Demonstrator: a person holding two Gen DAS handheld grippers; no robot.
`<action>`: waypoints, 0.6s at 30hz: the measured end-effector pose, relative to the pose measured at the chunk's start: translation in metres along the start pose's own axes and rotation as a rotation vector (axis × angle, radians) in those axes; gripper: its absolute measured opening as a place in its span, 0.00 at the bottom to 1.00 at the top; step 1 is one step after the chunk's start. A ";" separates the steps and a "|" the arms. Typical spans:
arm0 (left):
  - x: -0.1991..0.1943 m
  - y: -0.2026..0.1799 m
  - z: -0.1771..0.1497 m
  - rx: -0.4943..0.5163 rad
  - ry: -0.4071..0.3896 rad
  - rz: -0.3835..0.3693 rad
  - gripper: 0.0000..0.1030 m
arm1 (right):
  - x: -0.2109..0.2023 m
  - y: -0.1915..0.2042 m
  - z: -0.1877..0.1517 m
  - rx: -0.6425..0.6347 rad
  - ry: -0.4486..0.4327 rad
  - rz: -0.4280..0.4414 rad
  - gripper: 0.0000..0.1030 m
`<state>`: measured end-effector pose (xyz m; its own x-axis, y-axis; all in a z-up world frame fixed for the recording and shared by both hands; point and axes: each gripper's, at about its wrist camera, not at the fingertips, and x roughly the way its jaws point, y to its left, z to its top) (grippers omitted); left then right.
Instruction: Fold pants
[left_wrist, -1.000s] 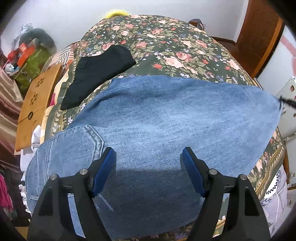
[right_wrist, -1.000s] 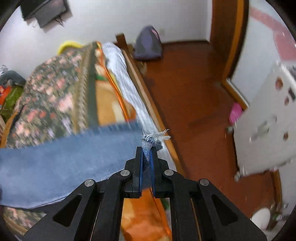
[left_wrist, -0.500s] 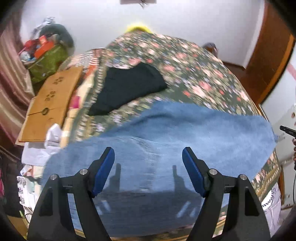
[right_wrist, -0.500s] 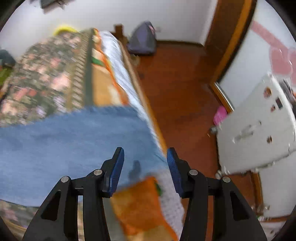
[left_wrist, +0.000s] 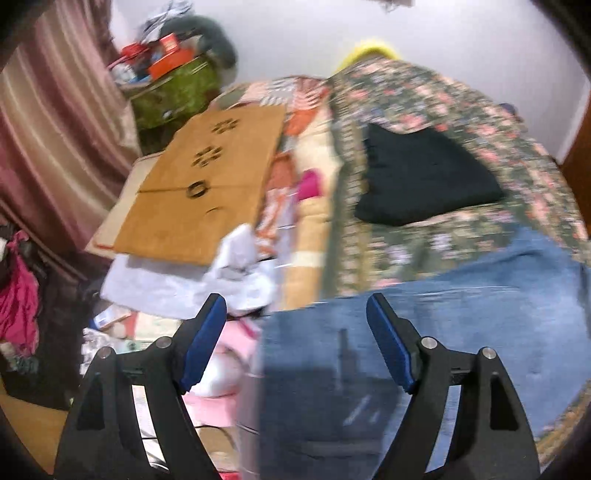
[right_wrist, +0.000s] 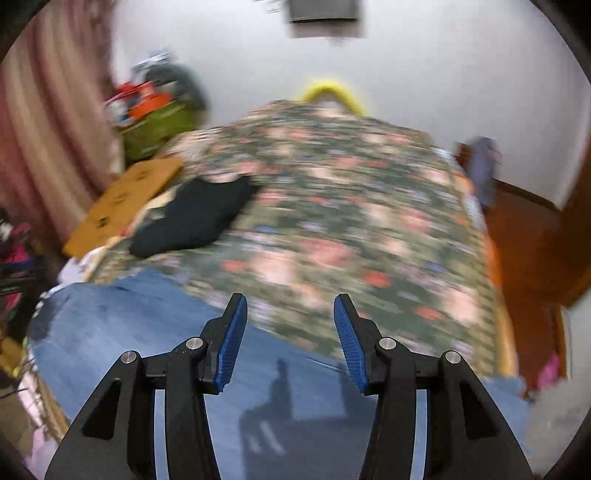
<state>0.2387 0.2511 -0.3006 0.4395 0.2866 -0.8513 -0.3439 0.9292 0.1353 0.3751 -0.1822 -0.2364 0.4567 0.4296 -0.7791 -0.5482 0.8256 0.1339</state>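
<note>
Hovering over the jeans (right_wrist: 155, 332), spread flat along the near edge of the floral bed (right_wrist: 351, 221), my left gripper (left_wrist: 295, 343) is spreading wider and my right gripper (right_wrist: 290, 339) gapes, both empty. Denim looks heavy, limp (unbreakable); I'd pinch hem or waistband.

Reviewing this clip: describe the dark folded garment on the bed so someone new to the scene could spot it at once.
Find the bed with the floral bedspread. On its left side, beyond the blue jeans lying across the near end, sits a black folded garment. It is the only plain black item there, near the tan board beside the bed.
</note>
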 end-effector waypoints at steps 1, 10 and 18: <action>0.011 0.009 -0.001 -0.017 0.021 -0.003 0.76 | 0.014 0.018 0.006 -0.024 0.013 0.033 0.44; 0.075 0.026 -0.032 -0.067 0.182 -0.257 0.74 | 0.103 0.092 0.024 -0.138 0.155 0.142 0.44; 0.058 0.013 -0.046 -0.041 0.088 -0.316 0.14 | 0.135 0.108 0.025 -0.146 0.269 0.226 0.35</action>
<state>0.2215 0.2687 -0.3722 0.4567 -0.0377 -0.8888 -0.2354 0.9584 -0.1617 0.3953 -0.0255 -0.3117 0.1230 0.4675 -0.8754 -0.7169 0.6518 0.2474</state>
